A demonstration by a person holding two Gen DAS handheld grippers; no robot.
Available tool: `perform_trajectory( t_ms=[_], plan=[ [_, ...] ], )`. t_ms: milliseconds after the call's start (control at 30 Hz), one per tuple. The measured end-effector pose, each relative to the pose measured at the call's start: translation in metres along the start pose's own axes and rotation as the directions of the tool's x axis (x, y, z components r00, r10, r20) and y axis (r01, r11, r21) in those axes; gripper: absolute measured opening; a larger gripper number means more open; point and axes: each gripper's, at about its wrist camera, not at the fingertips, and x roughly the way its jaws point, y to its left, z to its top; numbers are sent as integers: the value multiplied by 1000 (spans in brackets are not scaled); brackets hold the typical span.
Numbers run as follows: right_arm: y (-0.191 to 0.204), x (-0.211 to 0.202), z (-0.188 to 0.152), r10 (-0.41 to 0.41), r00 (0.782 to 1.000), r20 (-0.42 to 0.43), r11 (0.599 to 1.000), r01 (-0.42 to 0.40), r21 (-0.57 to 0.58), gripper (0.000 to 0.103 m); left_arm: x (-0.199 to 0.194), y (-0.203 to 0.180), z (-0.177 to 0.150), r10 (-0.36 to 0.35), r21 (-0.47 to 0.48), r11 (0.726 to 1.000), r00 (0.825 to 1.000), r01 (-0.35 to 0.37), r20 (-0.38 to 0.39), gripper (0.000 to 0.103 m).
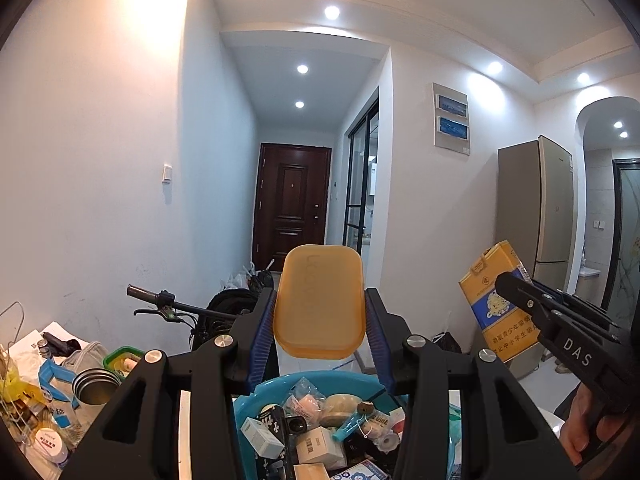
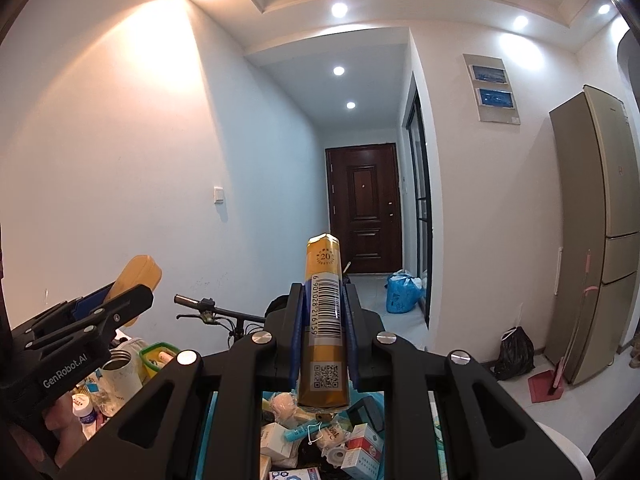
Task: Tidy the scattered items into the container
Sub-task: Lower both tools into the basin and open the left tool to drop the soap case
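Both grippers are loaded: left gripper (image 1: 319, 316) clamps an orange soap (image 1: 319, 300), right gripper (image 2: 323, 320) pinches a yellow pack (image 2: 325, 320), each held above the crowded blue basin (image 1: 256, 394).

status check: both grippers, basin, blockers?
Left gripper shut on amber soap bar. Right gripper shut on yellow cigarette pack. Both held above blue basin, already crowded.
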Motion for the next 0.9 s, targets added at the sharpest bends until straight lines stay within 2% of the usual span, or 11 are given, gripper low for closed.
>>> perform_trajectory(
  t_ms=[267, 400, 500, 667, 900],
  plan=[
    [-5, 29, -5, 3, 999, -52, 1000, -3, -13, 17, 20, 1, -9, 7, -1, 1000, 999, -7, -43, 46],
    [-11, 50, -13, 36, 991, -128, 999, -34, 14, 17, 47, 3, -20, -19, -21, 1000, 993, 17, -118, 46],
    [-18, 69, -21, 72, 976, -207, 997, -63, 46, 17, 66, 6, -30, 7, -44, 999, 985, -14, -170, 46],
    [-29, 98, -38, 93, 948, -303, 994, -69, 89, 17, 102, 5, -51, 1, -49, 999, 961, -15, -278, 46],
    [-46, 128, -63, 86, 914, -396, 992, -40, 122, 17, 147, 10, -83, 9, -50, 998, 915, -32, -404, 46]
  ],
)
